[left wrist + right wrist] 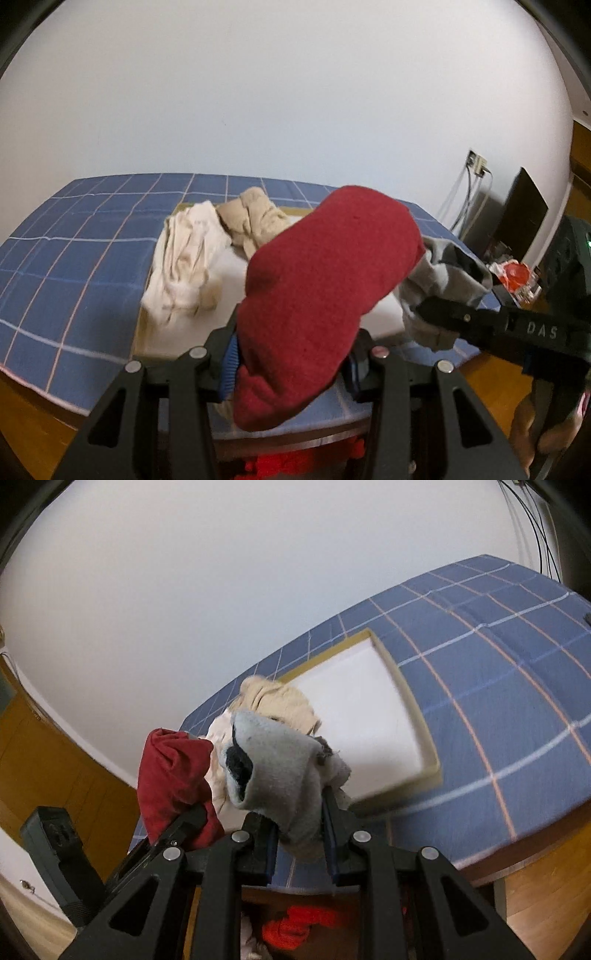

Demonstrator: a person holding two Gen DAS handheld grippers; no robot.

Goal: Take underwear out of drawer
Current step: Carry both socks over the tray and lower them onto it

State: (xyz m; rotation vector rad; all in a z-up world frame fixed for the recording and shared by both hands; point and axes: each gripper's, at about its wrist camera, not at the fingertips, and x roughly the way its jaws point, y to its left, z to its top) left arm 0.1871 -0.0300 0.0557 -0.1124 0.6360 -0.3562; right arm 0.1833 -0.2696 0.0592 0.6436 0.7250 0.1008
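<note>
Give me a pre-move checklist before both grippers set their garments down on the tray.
1. Left gripper clamped on the red garment: ok, cloth pinched between the blue pads.
2. Right gripper clamped on the grey garment: ok, cloth bunched between its fingers.
3. Free space on the white tray: ok, the half beside the pile is bare.
4. Cream and beige garments already lying on the tray: ok, heaped at one end.
5. Held garments apart from each other: cannot tell, they hang very close in the right wrist view.
6. Drawer emptied: not ok, a bright red item shows below the table edge.
</note>
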